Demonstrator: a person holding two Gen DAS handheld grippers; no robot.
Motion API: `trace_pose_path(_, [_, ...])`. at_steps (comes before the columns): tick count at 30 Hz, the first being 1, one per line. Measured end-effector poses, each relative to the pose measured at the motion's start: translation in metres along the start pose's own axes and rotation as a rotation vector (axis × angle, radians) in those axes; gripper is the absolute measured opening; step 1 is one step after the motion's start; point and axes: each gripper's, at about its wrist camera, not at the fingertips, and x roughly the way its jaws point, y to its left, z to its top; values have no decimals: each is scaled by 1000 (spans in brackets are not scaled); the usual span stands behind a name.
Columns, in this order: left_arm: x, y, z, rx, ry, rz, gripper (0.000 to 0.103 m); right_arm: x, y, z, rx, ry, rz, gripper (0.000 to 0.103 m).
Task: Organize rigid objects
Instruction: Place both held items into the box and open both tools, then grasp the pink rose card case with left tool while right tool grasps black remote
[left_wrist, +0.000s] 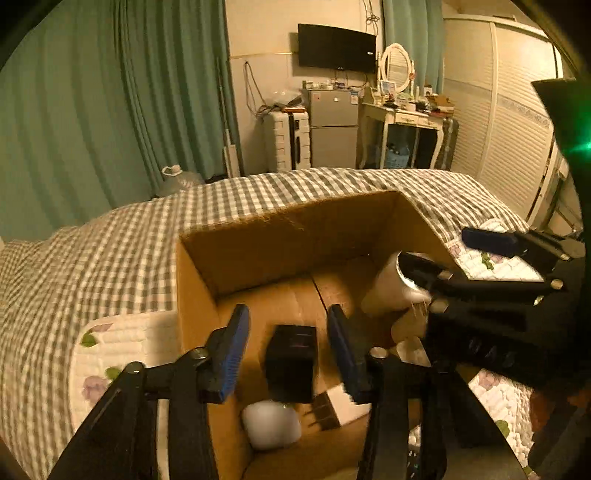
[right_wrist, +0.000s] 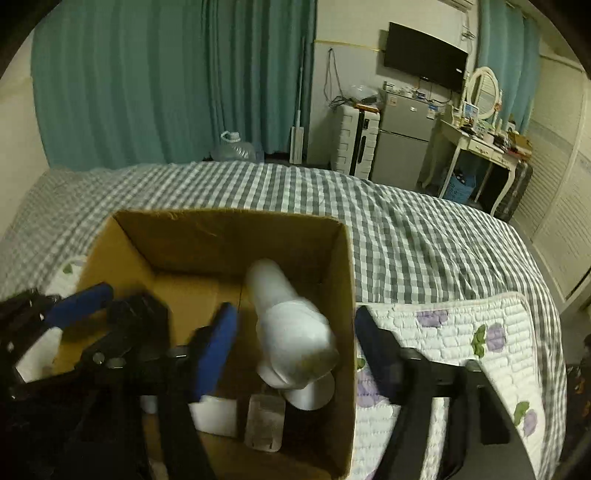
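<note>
An open cardboard box (left_wrist: 258, 236) sits on the checked bed; it also shows in the right wrist view (right_wrist: 207, 229). My left gripper (left_wrist: 291, 350) is open above the box, over a black cube (left_wrist: 291, 362), a white rounded object (left_wrist: 271, 424) and a flat dark-and-white card (left_wrist: 338, 406). My right gripper (right_wrist: 299, 347) is open, straddling the box's right wall, with a white tumbler-shaped object (right_wrist: 291, 325) lying between and below its fingers. That tumbler (left_wrist: 388, 284) shows at the box's right side in the left wrist view. A grey plug-like block (right_wrist: 264, 424) lies near it.
A floral quilted pad (right_wrist: 461, 332) lies on the bed right of the box. Beyond the bed stand a white suitcase (left_wrist: 286, 140), a small fridge (left_wrist: 332, 125), a dressing table (left_wrist: 402, 118) and green curtains (left_wrist: 110, 110).
</note>
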Motion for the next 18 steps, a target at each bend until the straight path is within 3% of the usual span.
trace_pose_path(2, [-13,-1,1,9,17,14,57,-15,-4,0,8,-8,-10,73])
trace_pose_path(6, [-55,6,2,-23,-22,34,58,-57,-12,-1,29,-25,-39,76])
trace_pose_path(12, [-132,21,1,-95,-82,19,60,-145,0,2,-47,-87,-82,81])
trace_pose_path(18, [-188,31,1,-144,-134,20,62,-202,20,-10,-91,-104,-45,82])
